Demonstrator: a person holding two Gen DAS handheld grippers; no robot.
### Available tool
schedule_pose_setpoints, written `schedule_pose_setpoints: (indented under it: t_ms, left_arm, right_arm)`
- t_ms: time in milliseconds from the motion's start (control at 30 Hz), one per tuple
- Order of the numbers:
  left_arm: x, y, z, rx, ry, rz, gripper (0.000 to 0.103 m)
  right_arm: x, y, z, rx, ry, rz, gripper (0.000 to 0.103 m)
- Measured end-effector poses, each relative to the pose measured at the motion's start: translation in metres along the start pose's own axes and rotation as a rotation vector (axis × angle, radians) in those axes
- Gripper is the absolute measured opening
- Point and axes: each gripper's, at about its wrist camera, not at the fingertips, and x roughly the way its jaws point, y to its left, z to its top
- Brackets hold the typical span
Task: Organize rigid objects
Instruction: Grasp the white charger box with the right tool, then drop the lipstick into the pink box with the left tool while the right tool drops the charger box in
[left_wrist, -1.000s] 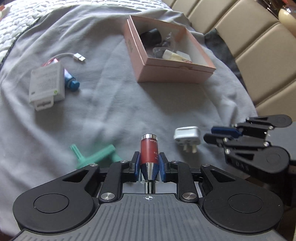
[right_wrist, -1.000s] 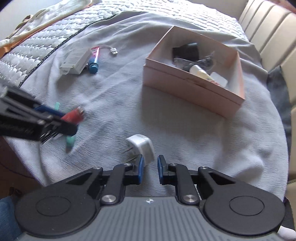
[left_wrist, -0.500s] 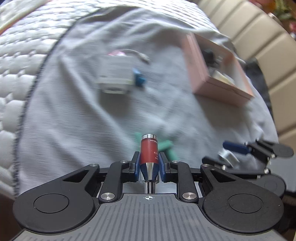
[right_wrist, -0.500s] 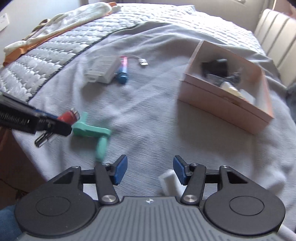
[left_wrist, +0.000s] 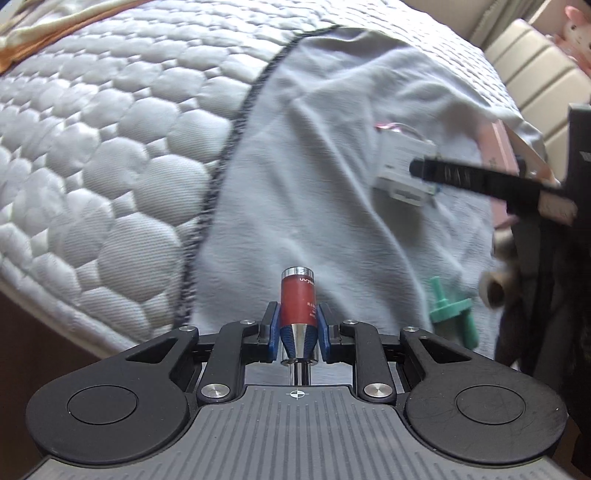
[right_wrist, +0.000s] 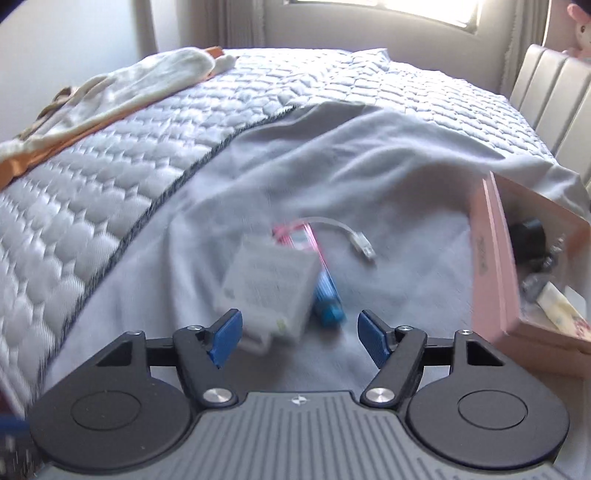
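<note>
Left gripper (left_wrist: 298, 332) is clamping a red tube (left_wrist: 297, 300), cap lettering reading roughly "UV", over the grey blanket (left_wrist: 314, 184). Right gripper (right_wrist: 300, 338) is standing wide with nothing between its pads, its jaws having just been opening above a white box (right_wrist: 269, 284), print blurred. Pink box (right_wrist: 495, 273) is sitting at right; its side print is unreadable.

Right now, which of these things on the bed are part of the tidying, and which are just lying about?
Part of the job:
- red cylinder, clamped in the left gripper
- white adapter box
- blue-capped tube
- white cable
- green plastic piece
- pink box
- right gripper, open and empty

Just lying about:
- grey blanket
- quilted mattress
- cream cloth
</note>
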Motion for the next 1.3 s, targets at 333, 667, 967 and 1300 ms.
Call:
schedule_pose_setpoints:
  t_ms: [333,667,967,1300]
  left_arm:
    - [-0.005,0.028,-0.015,-0.055,0.016,-0.012,0.024]
    - [-0.022,-0.065,-0.026,0.114,0.052,-0.149,0.024]
    - [-0.074,-0.220,-0.017,0.322,0.122,-0.374,0.024]
    - [-0.135,-0.340,0.064,0.529,-0.107,-0.446,0.024]
  right_arm:
    - [0.055,0.055,0.002,-0.119,0.056,-0.115,0.069]
    - [-0.084,-0.048,-0.043,-0.087,0.121,-0.009,0.069]
    - [-0.238,-0.200,-0.055,0.090,0.162,-0.175,0.069]
    - [-0.312,-0.286,-0.069,0.325,0.037,-0.284,0.069]
